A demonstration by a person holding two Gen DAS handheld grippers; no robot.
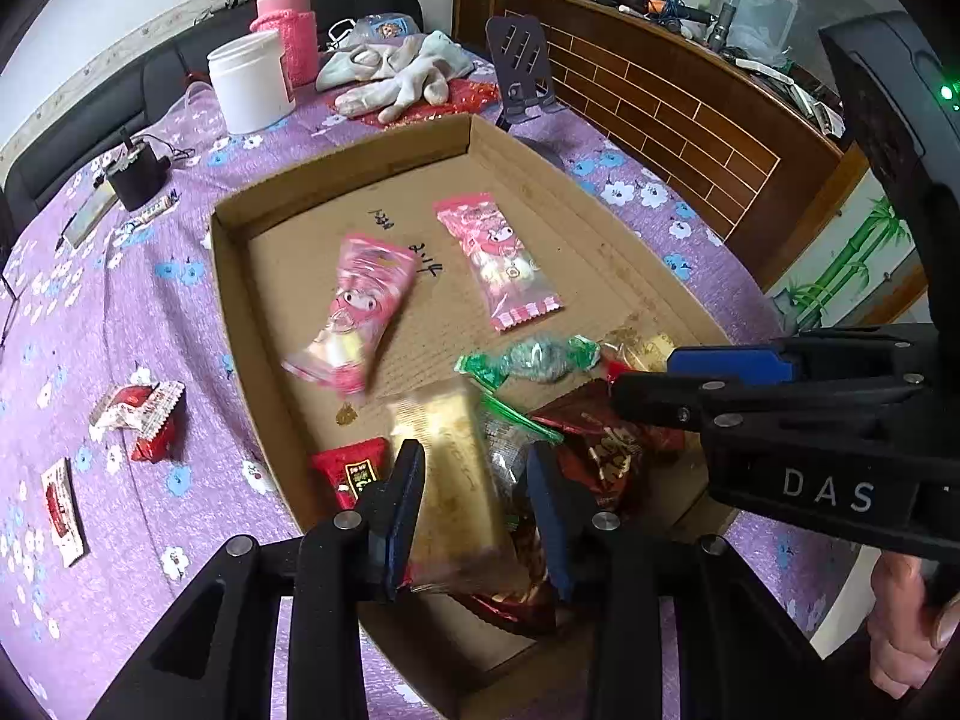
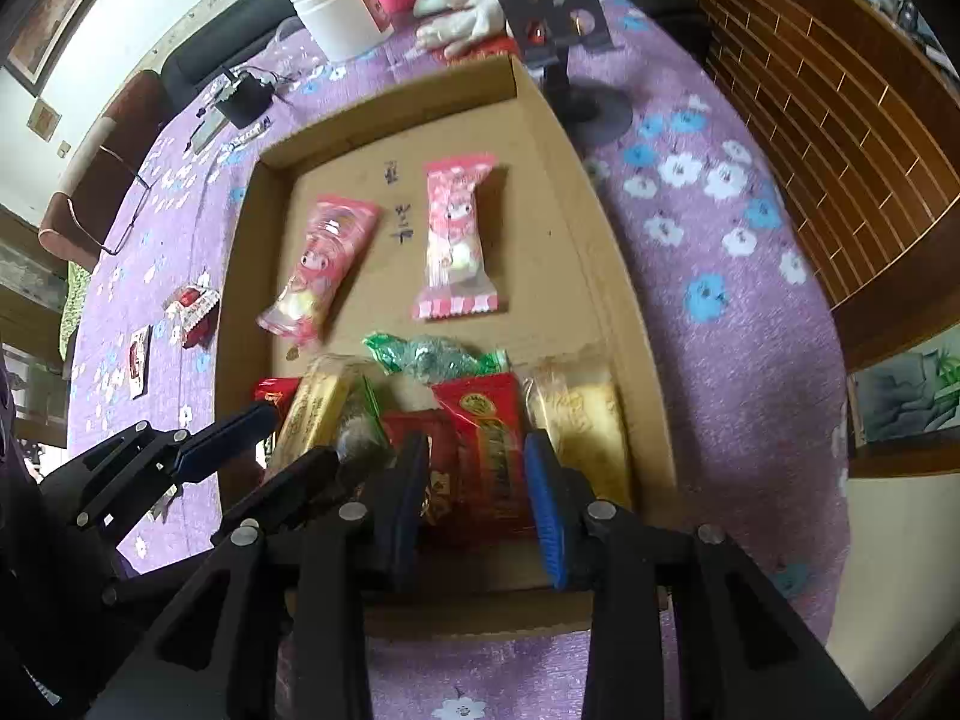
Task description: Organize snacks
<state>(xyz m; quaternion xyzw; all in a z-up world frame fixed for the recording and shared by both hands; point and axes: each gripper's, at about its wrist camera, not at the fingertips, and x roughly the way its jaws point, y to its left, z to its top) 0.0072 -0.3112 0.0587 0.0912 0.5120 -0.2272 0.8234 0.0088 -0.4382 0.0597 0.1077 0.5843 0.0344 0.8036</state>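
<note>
Snacks mostly boxed already, a few stragglers left out on the cloth.

Cardboard tray [image 1: 336,180] holds 2 pink marshmallow packs [image 1: 354,306], a green candy [image 1: 528,357] and a pile of red and gold packets at its 6 o'clock end. Left gripper [image 1: 474,516] is parted around a gold wafer pack [image 1: 450,480], not clearly pinching it; right gripper [image 2: 477,504] is open over a red packet [image 2: 486,438]. 3 red-and-white packets [image 1: 138,414] sit at 9 o'clock outside the tray. White tub [image 1: 249,84] and gloves [image 1: 396,69] at 12 aren't blocking anything.
</note>
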